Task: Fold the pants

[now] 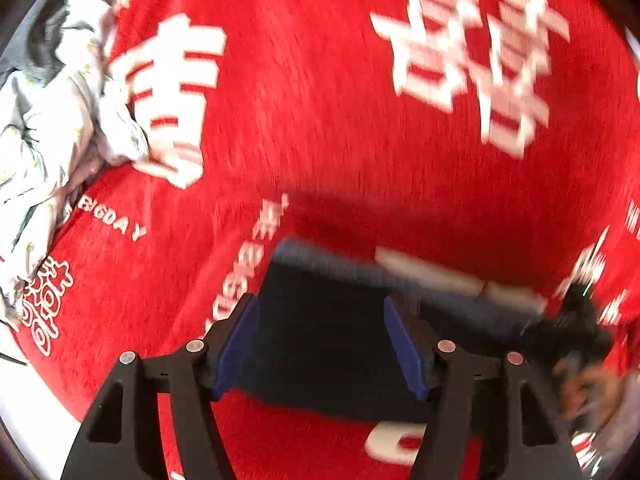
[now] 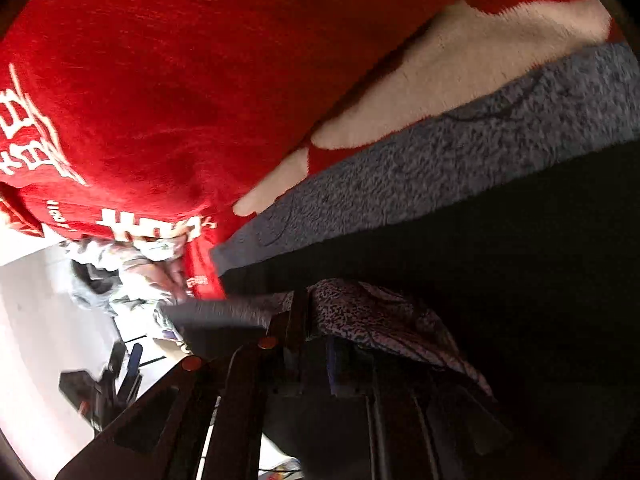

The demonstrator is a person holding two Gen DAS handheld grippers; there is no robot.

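The dark navy pants lie on a red blanket with white characters, blurred by motion. My left gripper is open, its blue pads standing on either side of the pants' near end. In the right wrist view the pants fill the lower right as a dark mass with a grey fleecy inner band. My right gripper is shut on a fold of the pants' speckled grey fabric, which drapes over its fingers.
A crumpled white patterned garment lies at the blanket's left edge; it also shows in the right wrist view. The other gripper and a hand are blurred at the right of the left wrist view. A white floor lies beyond the blanket.
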